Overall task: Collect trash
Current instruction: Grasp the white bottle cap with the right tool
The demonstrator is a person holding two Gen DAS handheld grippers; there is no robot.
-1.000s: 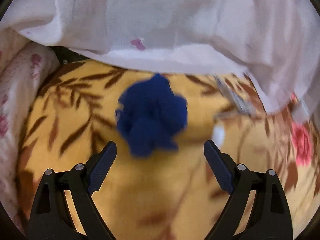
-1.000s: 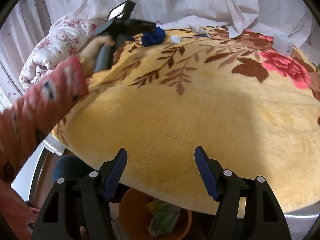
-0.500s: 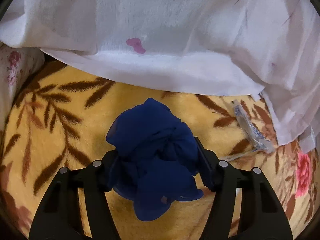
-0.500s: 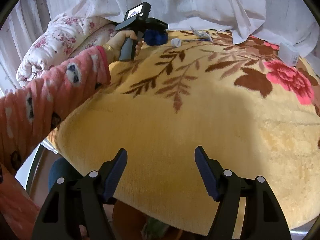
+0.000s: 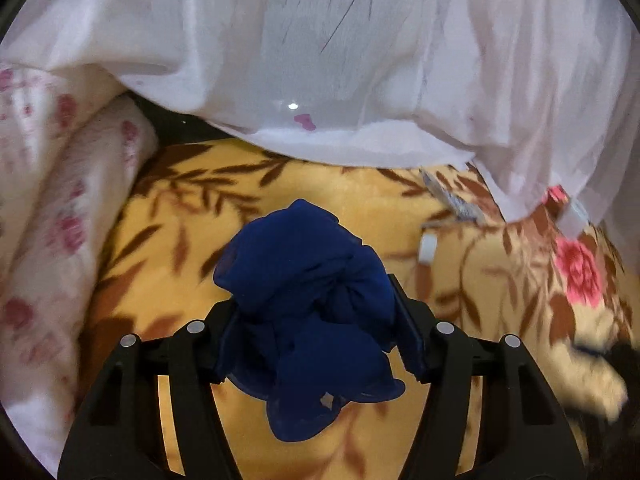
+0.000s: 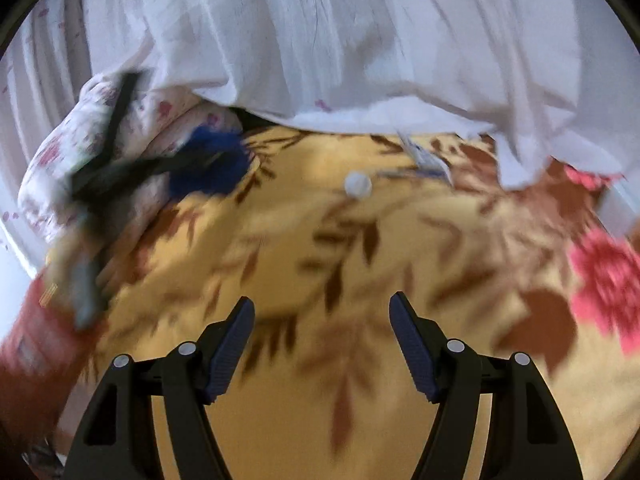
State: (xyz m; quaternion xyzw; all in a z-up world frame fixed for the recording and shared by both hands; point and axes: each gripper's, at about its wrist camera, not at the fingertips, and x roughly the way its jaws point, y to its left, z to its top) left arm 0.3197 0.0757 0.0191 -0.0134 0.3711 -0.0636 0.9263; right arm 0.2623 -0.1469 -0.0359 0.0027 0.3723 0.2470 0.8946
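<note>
At the bed's left edge lies a flowered quilt (image 5: 60, 216). Your left tongs (image 5: 316, 344) are clamped on the blue wad (image 5: 308, 300), which bulges above and droops below the fingers, long axis roughly up-down in the left view. The right view shows it only as a blur beside the quilt, held off the blanket (image 6: 320, 420). That view alone shows a round white cap (image 6: 358, 185) on the blanket; the left view shows it edge-on. A clear wrapper (image 5: 452, 200) lies just beyond, by the white sheet (image 5: 360, 60), pointing away. Your right tongs (image 6: 322, 348) stand apart over the blanket, holding nothing.
</note>
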